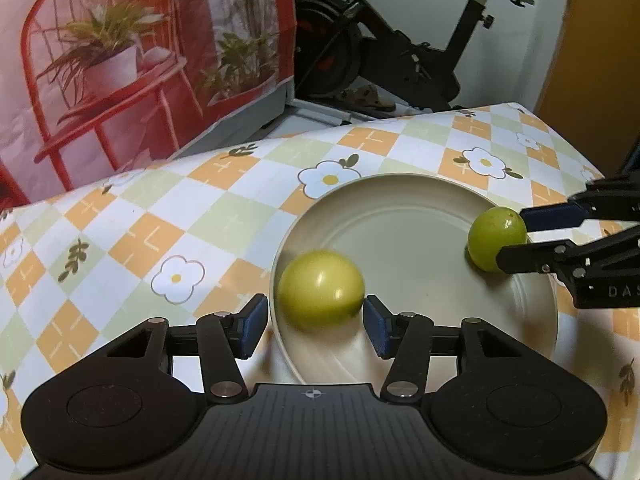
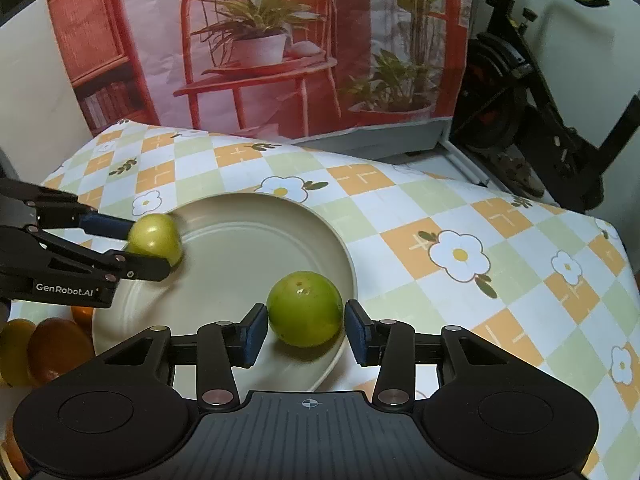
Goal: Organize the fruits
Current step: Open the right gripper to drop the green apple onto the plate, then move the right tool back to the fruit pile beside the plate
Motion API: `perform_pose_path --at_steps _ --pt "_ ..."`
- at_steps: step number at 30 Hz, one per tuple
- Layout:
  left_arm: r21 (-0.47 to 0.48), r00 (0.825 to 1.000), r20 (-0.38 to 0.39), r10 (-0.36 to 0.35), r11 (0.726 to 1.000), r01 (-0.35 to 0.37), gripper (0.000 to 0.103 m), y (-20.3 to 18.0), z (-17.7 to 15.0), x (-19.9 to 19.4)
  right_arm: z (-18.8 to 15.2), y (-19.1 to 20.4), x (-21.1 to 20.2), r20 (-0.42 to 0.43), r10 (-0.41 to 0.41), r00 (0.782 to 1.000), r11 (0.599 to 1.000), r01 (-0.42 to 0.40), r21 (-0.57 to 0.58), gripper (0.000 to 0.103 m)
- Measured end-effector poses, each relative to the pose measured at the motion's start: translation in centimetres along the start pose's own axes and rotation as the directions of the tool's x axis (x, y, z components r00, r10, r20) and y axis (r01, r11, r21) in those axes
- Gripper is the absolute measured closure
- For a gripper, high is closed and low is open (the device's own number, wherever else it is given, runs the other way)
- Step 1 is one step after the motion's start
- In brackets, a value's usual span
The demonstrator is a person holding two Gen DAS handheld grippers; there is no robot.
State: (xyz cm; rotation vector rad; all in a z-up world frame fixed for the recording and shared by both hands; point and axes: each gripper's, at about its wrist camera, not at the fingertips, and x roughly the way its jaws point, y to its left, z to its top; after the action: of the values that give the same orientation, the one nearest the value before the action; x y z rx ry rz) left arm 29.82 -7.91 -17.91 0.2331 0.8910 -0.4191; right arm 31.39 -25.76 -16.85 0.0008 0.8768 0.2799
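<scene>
A beige plate (image 1: 400,200) (image 2: 248,216) lies on the checked floral tablecloth. A yellow-green fruit (image 1: 321,289) (image 2: 155,239) sits in the plate at its left side, blurred, between the jaws of my left gripper (image 1: 316,326) (image 2: 148,246), which stand wide with small gaps to it. A green fruit (image 1: 497,238) (image 2: 305,309) sits in the plate at its right side between the open jaws of my right gripper (image 2: 306,330) (image 1: 510,236); the pads are close to it and a gap shows on each side.
Orange and yellow fruits (image 2: 52,346) lie left of the plate in the right wrist view. A printed backdrop with a red chair (image 1: 100,72) stands behind the table. An exercise bike (image 1: 400,40) stands beyond the table's far edge.
</scene>
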Motion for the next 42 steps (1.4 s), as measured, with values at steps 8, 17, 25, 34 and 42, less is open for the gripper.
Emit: perform_pose_path --at_steps 8,17,25,34,42 --pt "-0.076 0.998 0.062 0.025 0.997 -0.021 0.034 0.6 -0.3 -3.5 -1.0 -0.2 -2.7 0.071 0.003 0.997 0.995 -0.01 0.097 0.049" --pt "-0.188 0.977 0.122 0.175 0.971 -0.15 0.02 1.5 -2.6 -10.4 -4.4 -0.3 -8.5 0.212 -0.023 0.977 0.953 -0.043 0.301 0.016" --pt "-0.27 0.947 0.242 0.213 0.952 -0.145 0.017 3.0 -6.2 -15.8 -7.4 0.7 -10.7 0.239 -0.087 0.967 0.931 -0.006 0.364 0.003" --pt "-0.36 0.951 0.234 0.204 0.926 -0.111 0.015 4.9 -8.4 -17.6 -8.1 2.2 -10.6 0.2 -0.078 0.977 0.934 0.001 0.357 0.0" --pt "-0.352 0.952 0.185 0.242 0.921 -0.166 0.0 5.1 -9.6 -17.1 -8.2 3.3 -11.0 0.234 -0.039 0.971 0.945 -0.04 0.325 0.0"
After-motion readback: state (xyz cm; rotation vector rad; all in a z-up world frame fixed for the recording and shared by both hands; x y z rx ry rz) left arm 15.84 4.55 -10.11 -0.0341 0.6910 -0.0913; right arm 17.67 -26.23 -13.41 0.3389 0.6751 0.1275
